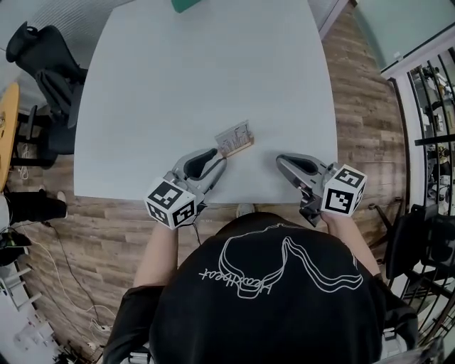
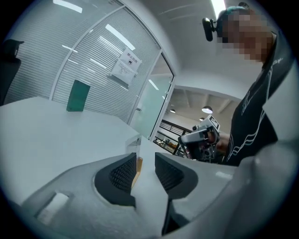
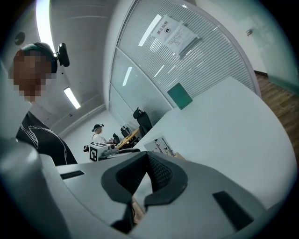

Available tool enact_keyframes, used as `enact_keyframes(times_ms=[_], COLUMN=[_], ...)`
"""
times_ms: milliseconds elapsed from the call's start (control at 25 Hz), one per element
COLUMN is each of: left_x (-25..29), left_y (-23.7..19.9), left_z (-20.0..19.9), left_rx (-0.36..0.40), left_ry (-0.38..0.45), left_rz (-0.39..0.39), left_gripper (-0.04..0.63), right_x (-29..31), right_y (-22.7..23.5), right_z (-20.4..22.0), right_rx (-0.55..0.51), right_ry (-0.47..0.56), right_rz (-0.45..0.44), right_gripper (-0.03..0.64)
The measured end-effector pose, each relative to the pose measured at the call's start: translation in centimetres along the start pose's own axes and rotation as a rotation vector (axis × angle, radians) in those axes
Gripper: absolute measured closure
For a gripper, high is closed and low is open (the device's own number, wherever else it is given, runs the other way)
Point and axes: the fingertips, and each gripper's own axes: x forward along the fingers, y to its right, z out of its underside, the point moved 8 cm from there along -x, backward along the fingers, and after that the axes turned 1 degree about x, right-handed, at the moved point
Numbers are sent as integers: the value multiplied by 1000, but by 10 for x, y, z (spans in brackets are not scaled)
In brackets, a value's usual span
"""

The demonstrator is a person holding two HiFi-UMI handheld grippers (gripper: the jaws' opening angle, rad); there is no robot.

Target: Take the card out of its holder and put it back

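Note:
A small printed card (image 1: pixel 234 134) stands upright in a holder with a wooden base (image 1: pixel 239 148) near the front of the white table (image 1: pixel 199 64). My left gripper (image 1: pixel 217 158) lies just left of and in front of the holder, its jaws open. In the left gripper view the card (image 2: pixel 134 144) shows through the gap just past the left gripper's (image 2: pixel 145 158) tips, with the pads off it. My right gripper (image 1: pixel 279 161) rests about a hand's width to the holder's right, shut and empty. In the right gripper view the card (image 3: pixel 161 144) stands beyond the right gripper's (image 3: pixel 147 156) closed tips.
A green object (image 1: pixel 186 4) sits at the table's far edge. A black office chair (image 1: pixel 43 64) stands off the table's left side. The table's front edge runs right under both grippers, and a railing (image 1: pixel 434 92) lines the far right.

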Motion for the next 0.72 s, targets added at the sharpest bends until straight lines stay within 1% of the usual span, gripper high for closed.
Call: enact_keyframes(times_ms=[80,120,200,280,600,720], left_x=[3,6,12,16,33,39], left_y=[-5,-8,-14,-21,-36,-38], left_z=[3,5,12,17,22,22], left_rx=[37,44,31,12,27,46], left_ry=[-23,-35,-52,-51,-29,-31], left_rz=[-13,-19,-29,-29,6,29], left_gripper=[476,474,474,474,474,481], right_x=[0,-1,-2,-2,0,0], right_y=[3,4,7,9,11,13], right_z=[-1,-1,3,7,11,15], right_rx=[7,13,29,41,66,85], right_ry=[5,7,3,-7,-26,-32], right_rz=[7,9,13,15,34,38], right_gripper=[607,607,607,607,607,607])
